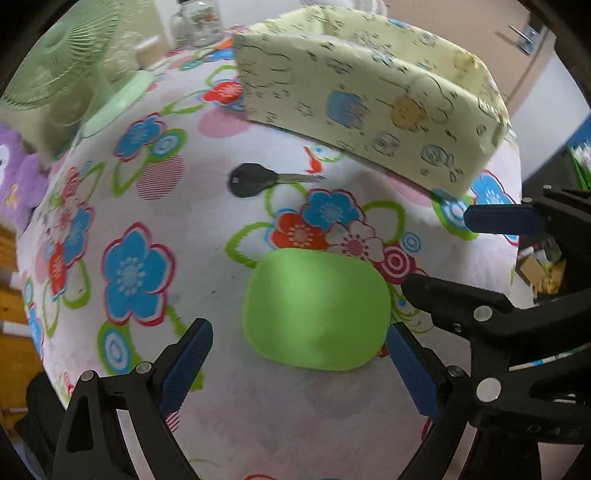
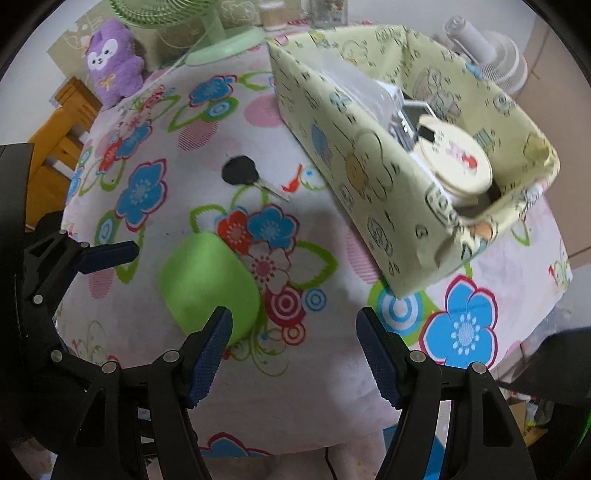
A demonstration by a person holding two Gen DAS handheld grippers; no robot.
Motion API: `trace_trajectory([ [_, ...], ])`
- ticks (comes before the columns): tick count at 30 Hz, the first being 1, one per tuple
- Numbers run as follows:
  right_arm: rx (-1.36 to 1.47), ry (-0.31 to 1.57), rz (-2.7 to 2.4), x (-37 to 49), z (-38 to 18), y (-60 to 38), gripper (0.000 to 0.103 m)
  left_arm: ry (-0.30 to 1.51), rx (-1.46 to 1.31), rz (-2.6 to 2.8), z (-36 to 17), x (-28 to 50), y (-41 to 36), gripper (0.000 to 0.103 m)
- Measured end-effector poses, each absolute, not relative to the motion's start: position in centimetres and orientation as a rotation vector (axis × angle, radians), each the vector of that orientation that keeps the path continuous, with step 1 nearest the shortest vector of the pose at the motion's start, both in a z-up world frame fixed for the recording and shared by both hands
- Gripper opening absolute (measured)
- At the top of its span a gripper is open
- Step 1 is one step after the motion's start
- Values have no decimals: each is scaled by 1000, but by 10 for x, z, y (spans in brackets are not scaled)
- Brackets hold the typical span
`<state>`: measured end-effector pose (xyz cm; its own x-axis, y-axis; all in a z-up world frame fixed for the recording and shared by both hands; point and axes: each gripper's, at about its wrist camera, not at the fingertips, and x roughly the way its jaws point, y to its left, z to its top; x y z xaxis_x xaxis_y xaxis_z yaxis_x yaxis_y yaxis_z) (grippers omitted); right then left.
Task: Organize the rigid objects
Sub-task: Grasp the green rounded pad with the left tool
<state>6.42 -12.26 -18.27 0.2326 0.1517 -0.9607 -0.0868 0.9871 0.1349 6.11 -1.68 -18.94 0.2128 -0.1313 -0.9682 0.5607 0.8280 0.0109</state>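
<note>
Left gripper (image 1: 299,363): jaws spread wide, holding nothing; the flat, rounded bright green plastic piece (image 1: 317,308) lies between them, its right edge just beside the right pad.
Right gripper (image 2: 293,356): jaws partly open and empty, over bare cloth; its left pad overlaps the green piece's near edge in the right wrist view, and contact cannot be told.
Green piece: flat on the desk (image 1: 221,288) covered with a flower-print cloth.
Black-headed metal key (image 1: 258,180): at 11 o'clock from the green piece, well apart, blade pointing towards the box.
Pale yellow cartoon-print paper box (image 2: 369,158): at 1 o'clock from the green piece, holding a round cream lid (image 2: 456,162) and other items too blurred to name.
Desk's far edge: green fan (image 2: 207,33), purple plush toy (image 2: 112,59).
</note>
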Motion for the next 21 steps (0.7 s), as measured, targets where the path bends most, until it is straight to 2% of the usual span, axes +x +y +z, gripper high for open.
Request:
trace_trajectory([
  [21,88,1405,122,66,-211,-132,73,1240,481,-642,-218,77,-34,98],
])
